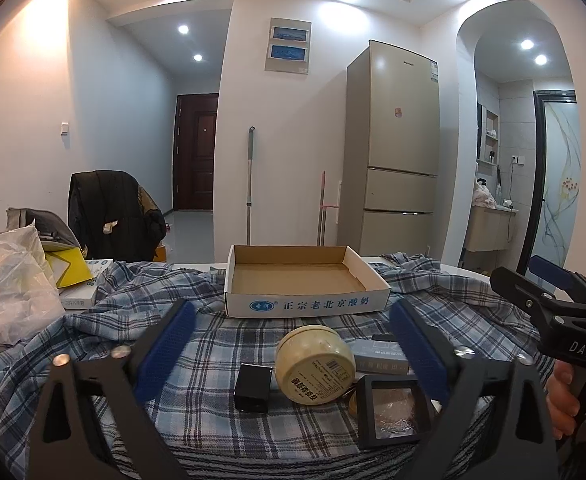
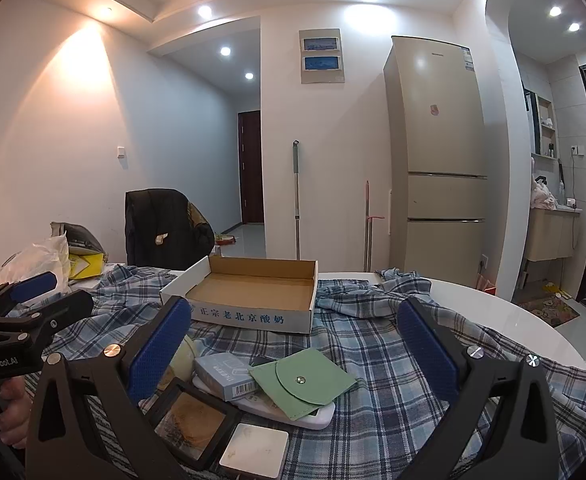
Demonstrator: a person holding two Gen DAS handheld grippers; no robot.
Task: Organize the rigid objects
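Left wrist view: the left gripper [image 1: 293, 344] stands wide apart with nothing held, above a checked cloth [image 1: 213, 360]. A cream round tin [image 1: 314, 364] lies tipped, its labelled flat face toward the camera, beside a small black cube [image 1: 253, 387] and a black frame [image 1: 393, 408]. Beyond them sits a shallow cardboard box [image 1: 305, 304], its long side across the view.

Right wrist view: the right gripper [image 2: 293, 344] is also spread and holds nothing. A green pouch [image 2: 305, 380] lies flat, partly on a grey carton [image 2: 225, 374].
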